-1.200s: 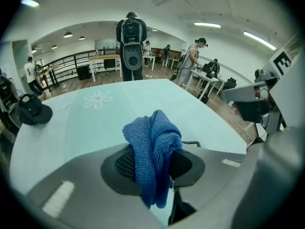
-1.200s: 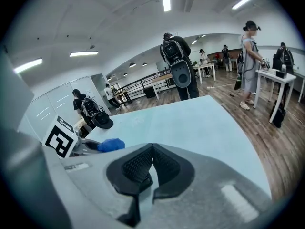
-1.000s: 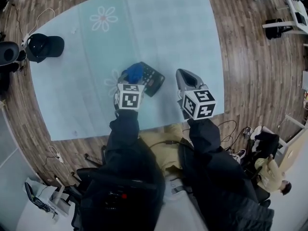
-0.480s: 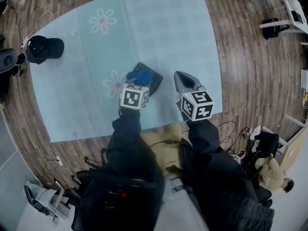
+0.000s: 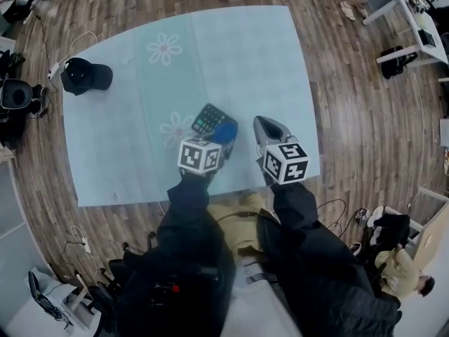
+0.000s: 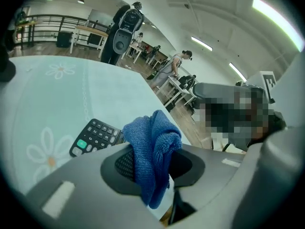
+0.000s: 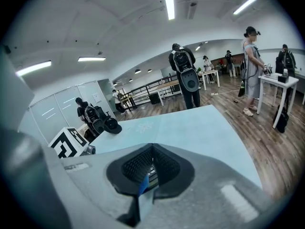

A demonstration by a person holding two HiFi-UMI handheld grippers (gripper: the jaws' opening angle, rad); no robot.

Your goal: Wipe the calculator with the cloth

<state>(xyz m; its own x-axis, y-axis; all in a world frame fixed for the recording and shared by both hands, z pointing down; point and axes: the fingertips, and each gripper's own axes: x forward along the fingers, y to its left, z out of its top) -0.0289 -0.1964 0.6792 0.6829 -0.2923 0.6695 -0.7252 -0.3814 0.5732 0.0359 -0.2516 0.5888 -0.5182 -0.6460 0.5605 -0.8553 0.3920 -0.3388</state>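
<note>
A black calculator (image 5: 208, 119) lies on the light blue mat (image 5: 238, 55), its keys showing at its far-left end. A bunched blue cloth (image 5: 225, 132) rests on its near-right end. My left gripper (image 5: 216, 141) is shut on that cloth. In the left gripper view the cloth (image 6: 153, 144) hangs bunched between the jaws of the left gripper (image 6: 153, 162), with the calculator (image 6: 96, 136) just beyond to the left. My right gripper (image 5: 266, 124) hovers to the calculator's right, apart from it. In its own view the right gripper (image 7: 152, 149) is shut with nothing held.
A black cap (image 5: 85, 76) lies at the mat's far-left corner, with cables and dark gear on the wood floor beside it. Desks and a dark bag (image 5: 395, 61) stand at the right. Several people (image 7: 185, 78) stand beyond the mat's far edge.
The left gripper has dragged the cloth along the calculator from its far-left end to its near-right end, uncovering the keys. The right gripper has kept its place beside it.
</note>
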